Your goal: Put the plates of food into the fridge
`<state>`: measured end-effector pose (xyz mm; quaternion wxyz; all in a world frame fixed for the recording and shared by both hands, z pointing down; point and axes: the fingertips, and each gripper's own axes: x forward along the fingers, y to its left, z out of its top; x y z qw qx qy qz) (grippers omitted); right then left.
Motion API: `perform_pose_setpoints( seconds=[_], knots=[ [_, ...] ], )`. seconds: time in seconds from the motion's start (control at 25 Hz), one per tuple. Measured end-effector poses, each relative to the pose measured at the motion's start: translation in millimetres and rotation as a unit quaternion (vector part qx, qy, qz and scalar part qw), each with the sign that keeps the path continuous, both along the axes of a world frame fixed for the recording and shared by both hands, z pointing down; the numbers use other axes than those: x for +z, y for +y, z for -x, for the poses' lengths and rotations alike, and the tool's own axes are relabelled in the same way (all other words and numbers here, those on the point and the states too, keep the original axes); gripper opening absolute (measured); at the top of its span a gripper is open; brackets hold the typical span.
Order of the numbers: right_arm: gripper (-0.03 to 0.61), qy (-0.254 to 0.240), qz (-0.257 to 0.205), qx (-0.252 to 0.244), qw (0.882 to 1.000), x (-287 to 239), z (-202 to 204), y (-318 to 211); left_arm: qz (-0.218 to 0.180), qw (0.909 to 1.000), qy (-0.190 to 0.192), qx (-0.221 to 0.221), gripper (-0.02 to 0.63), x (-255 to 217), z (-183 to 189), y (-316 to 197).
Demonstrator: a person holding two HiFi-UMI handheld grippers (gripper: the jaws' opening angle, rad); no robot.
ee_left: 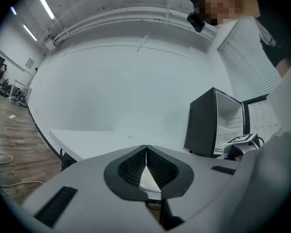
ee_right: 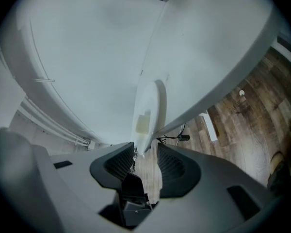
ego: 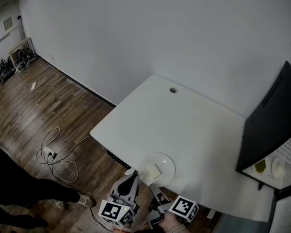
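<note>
Cut off: fridge (ego: 267,125) runs out of head view at the rt edge; only its black open door and part of the white inside show. Both grippers' handles drop off the bottom edge, and the hand (ego: 169,223) on the R one is barely in.
Hard to tell: food (ego: 155,170) on the plate is a pale square lump, kind unclear. Two dishes sit on the fridge shelf, one w/ sth greenish (ego: 260,166), one pale (ego: 278,168), too small to name.
Hidden: in the L gripper view the gripper's own body covers the plate; only table (ee_left: 87,135) and fridge (ee_left: 203,125) show beyond it.
Plate: white plate (ego: 168,162) sits on the white table (ego: 184,120) at its near edge, well apart from the fridge.
L gripper (ego: 132,179): noses up at the table's near edge, just left of the plate. Jaws pressed together tip to tip, gripping nothing.
R gripper (ego: 155,190): just below the plate's near rim, rolled on its side, so the table (ee_right: 208,57) stands near vertical in its view. Jaws spread, plate (ee_right: 153,106) rim reaching in between them, close to one jaw, not pinched.
Marker cubes: L cube (ego: 115,211), R cube (ego: 185,208), both low in head view.
Floor: wood, w/ white cable (ego: 53,154) in loops; dark trouser leg and shoe (ego: 82,199) at lower left.
</note>
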<state>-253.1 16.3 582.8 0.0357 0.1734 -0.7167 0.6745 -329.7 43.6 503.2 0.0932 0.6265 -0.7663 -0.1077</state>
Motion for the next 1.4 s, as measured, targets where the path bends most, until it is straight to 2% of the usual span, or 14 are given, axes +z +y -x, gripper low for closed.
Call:
perform_pose_setpoints(
  seconds=[0.28,0.56,0.84,1.2,1.4],
  knots=[
    [0.129,-0.014,0.004,0.026,1.000,6.3,10.5,-9.8,0.004,0.9999,0.005,0.010,0.008,11.2,-0.3,-5.3],
    [0.129,-0.002,0.020,0.056,0.998,16.6,13.8,-13.2,0.005,0.9999,0.007,0.015,0.008,18.5,-0.2,-8.6],
    [0.125,-0.029,0.033,0.072,0.996,16.5,14.2,-12.7,0.009,0.9998,0.009,0.013,0.008,20.7,2.9,-5.5],
    [0.023,-0.067,0.042,0.076,0.994,8.3,12.4,-12.9,0.010,0.9998,0.006,0.017,0.008,22.2,2.3,-5.5],
    [0.017,-0.075,0.061,0.081,0.992,6.9,3.6,-16.0,0.008,0.9997,0.000,0.021,0.008,19.4,0.4,-8.4]
  ],
)
